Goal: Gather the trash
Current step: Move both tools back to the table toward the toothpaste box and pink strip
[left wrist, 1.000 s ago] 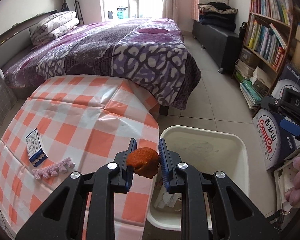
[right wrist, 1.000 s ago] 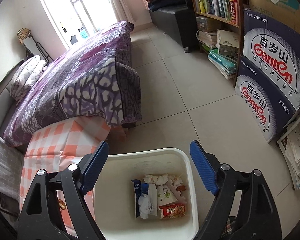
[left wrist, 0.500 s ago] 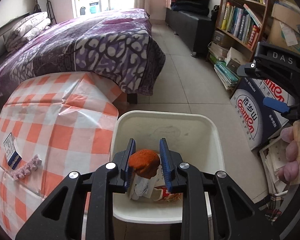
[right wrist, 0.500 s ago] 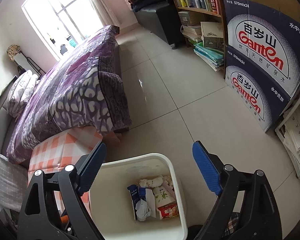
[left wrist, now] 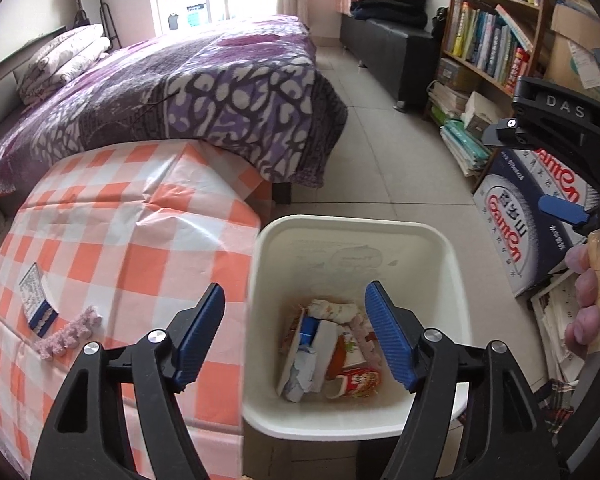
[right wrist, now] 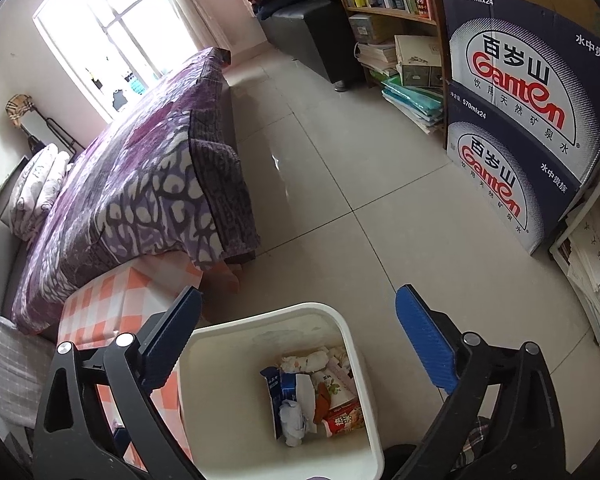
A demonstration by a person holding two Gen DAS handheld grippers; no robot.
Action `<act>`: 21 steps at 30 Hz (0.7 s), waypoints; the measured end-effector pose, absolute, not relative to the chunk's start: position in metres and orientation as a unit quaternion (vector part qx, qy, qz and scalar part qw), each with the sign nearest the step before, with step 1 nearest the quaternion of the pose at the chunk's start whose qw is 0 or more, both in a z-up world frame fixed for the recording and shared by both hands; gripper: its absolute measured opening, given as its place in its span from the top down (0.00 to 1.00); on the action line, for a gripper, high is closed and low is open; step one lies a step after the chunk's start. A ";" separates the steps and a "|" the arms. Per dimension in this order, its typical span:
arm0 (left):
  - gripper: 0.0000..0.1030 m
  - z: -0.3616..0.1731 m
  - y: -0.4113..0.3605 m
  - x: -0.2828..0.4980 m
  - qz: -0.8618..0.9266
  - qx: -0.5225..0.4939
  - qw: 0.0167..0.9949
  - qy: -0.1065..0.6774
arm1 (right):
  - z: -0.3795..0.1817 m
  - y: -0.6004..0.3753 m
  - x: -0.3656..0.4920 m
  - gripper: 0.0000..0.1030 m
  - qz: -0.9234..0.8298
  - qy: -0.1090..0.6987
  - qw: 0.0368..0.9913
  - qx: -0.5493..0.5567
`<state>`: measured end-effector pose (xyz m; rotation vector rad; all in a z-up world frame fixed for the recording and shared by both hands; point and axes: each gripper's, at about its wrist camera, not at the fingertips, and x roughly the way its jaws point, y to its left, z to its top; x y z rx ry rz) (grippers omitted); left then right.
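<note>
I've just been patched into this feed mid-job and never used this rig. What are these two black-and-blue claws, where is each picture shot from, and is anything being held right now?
There is no robot arm: a person carries one handheld claw in each hand, and each has a fisheye camera that looks forward along its two fingers. One picture comes from the left claw, the other from the right claw. Both are open and hold nothing.

Both hang over the white plastic trash bin on the tiled floor. In it lie crumpled tissue, a blue-and-white carton and a red snack wrapper.

Beside the bin stands a table with an orange-and-white checked cloth. On it lie a small blue-and-white paper box and a pink fuzzy strip, probably the next trash to collect.
</note>
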<state>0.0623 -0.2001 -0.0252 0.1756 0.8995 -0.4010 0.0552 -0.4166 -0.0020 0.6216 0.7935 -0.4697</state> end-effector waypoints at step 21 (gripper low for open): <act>0.15 -0.057 -0.017 0.146 0.042 0.002 0.875 0.483 | -0.022 -0.316 0.111 0.07 -0.157 0.439 0.854 0.233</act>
